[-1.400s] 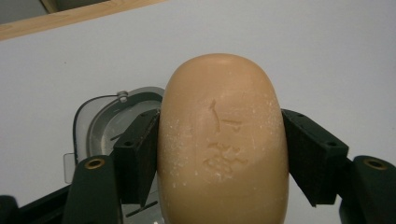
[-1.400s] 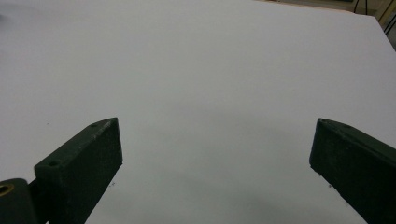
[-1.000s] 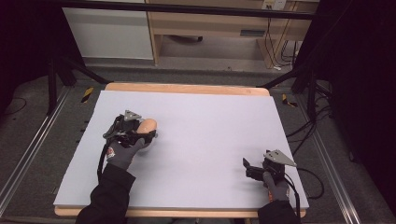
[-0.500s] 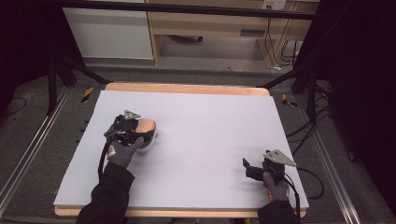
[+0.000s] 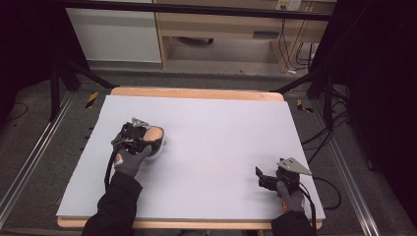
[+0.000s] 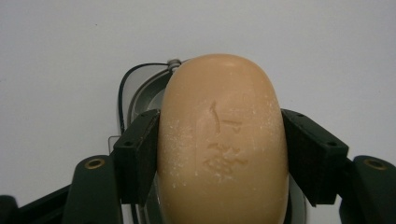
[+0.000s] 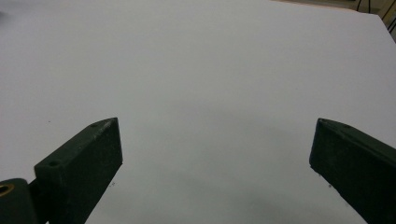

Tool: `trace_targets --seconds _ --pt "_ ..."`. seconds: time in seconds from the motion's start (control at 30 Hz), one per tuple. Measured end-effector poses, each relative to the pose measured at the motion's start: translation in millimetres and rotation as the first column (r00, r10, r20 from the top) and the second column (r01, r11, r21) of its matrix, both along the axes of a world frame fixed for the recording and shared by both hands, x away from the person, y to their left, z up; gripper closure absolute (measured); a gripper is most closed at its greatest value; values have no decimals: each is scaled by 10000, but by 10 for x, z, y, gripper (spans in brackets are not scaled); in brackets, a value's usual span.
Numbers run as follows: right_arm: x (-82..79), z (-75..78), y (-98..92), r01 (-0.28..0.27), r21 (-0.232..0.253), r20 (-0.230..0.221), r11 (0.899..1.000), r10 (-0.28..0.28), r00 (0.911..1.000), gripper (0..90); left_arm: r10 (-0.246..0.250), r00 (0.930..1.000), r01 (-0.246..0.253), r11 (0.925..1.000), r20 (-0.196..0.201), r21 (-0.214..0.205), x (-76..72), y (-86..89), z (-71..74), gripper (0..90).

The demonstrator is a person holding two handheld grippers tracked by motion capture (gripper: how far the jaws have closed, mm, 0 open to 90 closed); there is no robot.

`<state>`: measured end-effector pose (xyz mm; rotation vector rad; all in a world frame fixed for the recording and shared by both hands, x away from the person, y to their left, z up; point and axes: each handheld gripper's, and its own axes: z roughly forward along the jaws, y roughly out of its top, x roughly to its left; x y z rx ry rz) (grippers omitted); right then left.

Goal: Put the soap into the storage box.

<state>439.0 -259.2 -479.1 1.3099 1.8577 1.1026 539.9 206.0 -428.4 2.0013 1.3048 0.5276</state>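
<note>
- Soap bar (image 6: 223, 144) pinched across its width in my left gripper (image 6: 219, 158), over a clear dish (image 6: 140, 93) near the table's (image 5: 221, 118) left edge, likely for placing.
- My right gripper (image 7: 217, 154) sat wide open, empty, near the front right corner.

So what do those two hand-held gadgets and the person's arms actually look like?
Each gripper, left and right, is a black two-jaw tool. The jaws are blocky and matte black, with small brass-coloured rings near their bases. A grey three-cornered plate tops the right one, and black cables trail behind. The person wears grey gloves and black sleeves.
</note>
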Motion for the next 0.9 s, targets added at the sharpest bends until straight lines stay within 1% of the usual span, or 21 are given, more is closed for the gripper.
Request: trace_targets --seconds 0.4,0.5,0.53,0.6,0.63,0.7,0.83,0.9 --pt "-4 3 5 -13 52 -32 10000 13 10000 27 61 10000 -61 10000 -27 24 0 -5 -10 316" --pt "-6 5 6 -4 80 -40 10000 5 10000 27 61 10000 -61 10000 50 -59 -6 5 -21 312" --pt "-6 5 7 -5 79 -42 10000 5 10000 27 77 9998 -75 9999 159 -74 -10 3 -31 326" --pt "-6 4 9 -21 64 -32 10000 21 10000 27 124 9995 -125 9999 284 27 -17 19 -26 298" --pt "-7 6 10 -21 90 -45 10000 21 10000 27 177 9995 -175 9998 275 -63 -17 24 -27 300" --pt "-2 2 10 -19 24 -6 10000 19 10000 27 185 9996 -183 9998 222 -108 -19 41 -24 302" --pt "-2 2 11 -15 27 -9 10000 15 10000 27 217 9994 -209 9993 261 -307 -26 59 -31 297" --pt "-2 1 13 -7 41 -22 10000 7 10000 27 157 9995 -147 9993 277 -353 -27 68 -34 283"
